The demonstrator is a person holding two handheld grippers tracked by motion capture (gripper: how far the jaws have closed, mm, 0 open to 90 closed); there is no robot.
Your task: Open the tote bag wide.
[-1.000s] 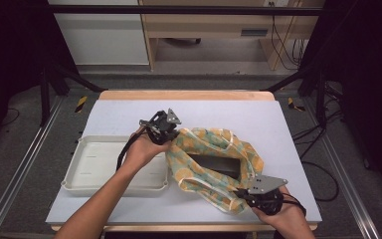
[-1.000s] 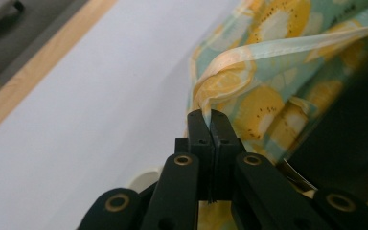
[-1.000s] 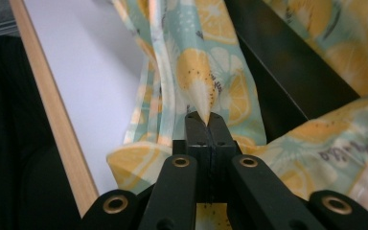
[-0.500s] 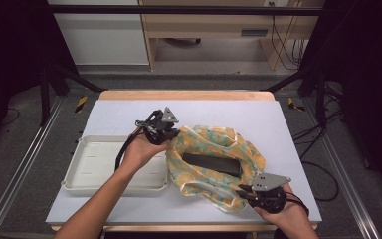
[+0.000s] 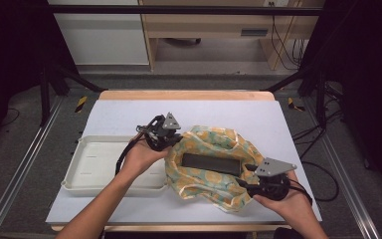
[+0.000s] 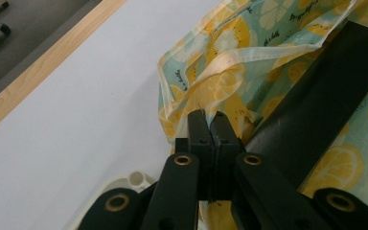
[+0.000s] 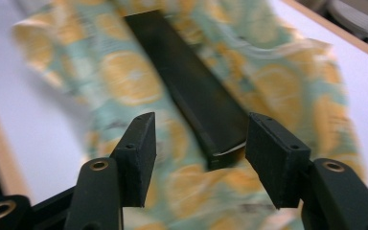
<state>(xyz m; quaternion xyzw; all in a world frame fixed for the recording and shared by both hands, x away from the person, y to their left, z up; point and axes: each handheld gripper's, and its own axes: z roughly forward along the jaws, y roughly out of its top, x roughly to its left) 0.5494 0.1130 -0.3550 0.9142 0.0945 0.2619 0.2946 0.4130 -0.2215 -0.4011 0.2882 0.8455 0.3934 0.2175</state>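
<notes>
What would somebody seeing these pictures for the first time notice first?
The lemon-print bag lies open in the middle of the white table, with a flat black bar inside it. The left hand-held gripper is pinched shut on the bag's rim, while the right hand-held gripper has just been opening, with nothing between its jaws. A cream tray sits on the left.
</notes>
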